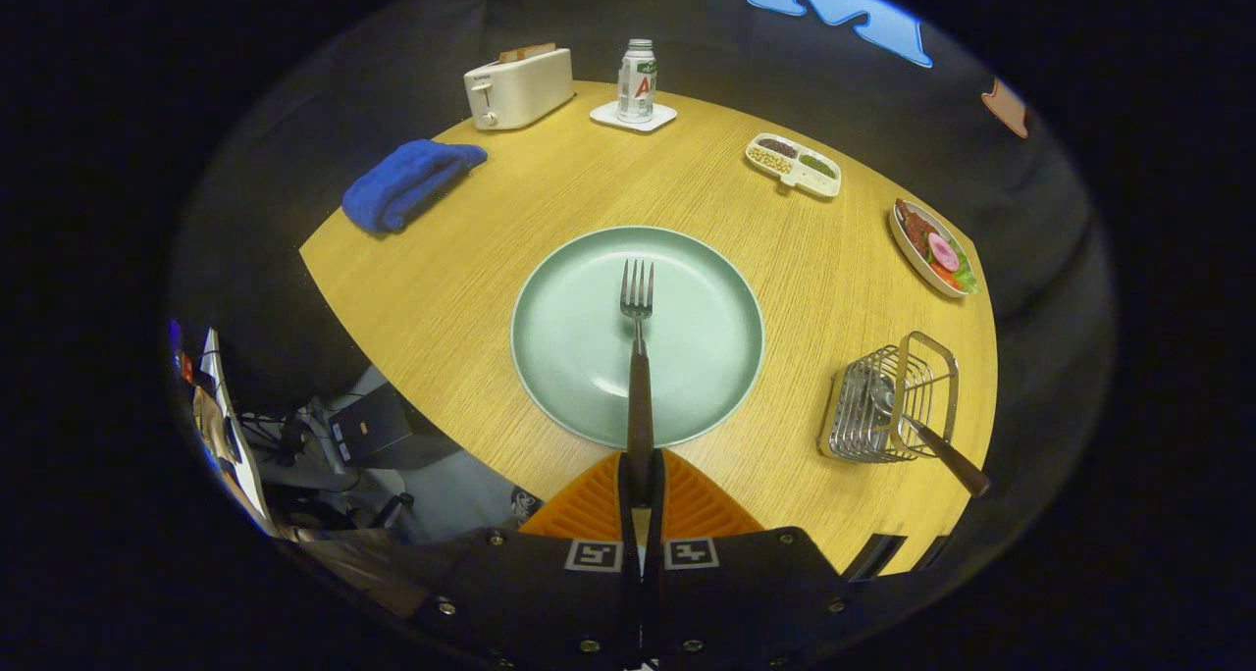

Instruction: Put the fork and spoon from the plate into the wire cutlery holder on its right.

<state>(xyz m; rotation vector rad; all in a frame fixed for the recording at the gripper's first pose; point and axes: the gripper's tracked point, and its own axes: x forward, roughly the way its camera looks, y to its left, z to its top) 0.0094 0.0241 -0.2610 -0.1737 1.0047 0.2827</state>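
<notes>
Pinching the fork (639, 357) by its dark handle, the gripper (641, 485) has its orange fingers (589, 514) pressed onto it from both sides; tines point fwd over the green plate (569, 357). Whether it's lifted off the plate can't be told. Spoon (922, 431) is already in the wire cutlery holder (888, 401) at the plate's right, handle sticking out, so step 2 of 2 is judged in hand. Next move calls for a lift, a swing right and lowering into the holder w/o knocking it.

Counted: 1 fork, 1 spoon, 1 plate, 1 holder, 1 toaster (518, 87), 1 bottle (637, 80), 1 blue towel (407, 182), 1 divided snack tray (795, 165), 1 salad dish (932, 249).
</notes>
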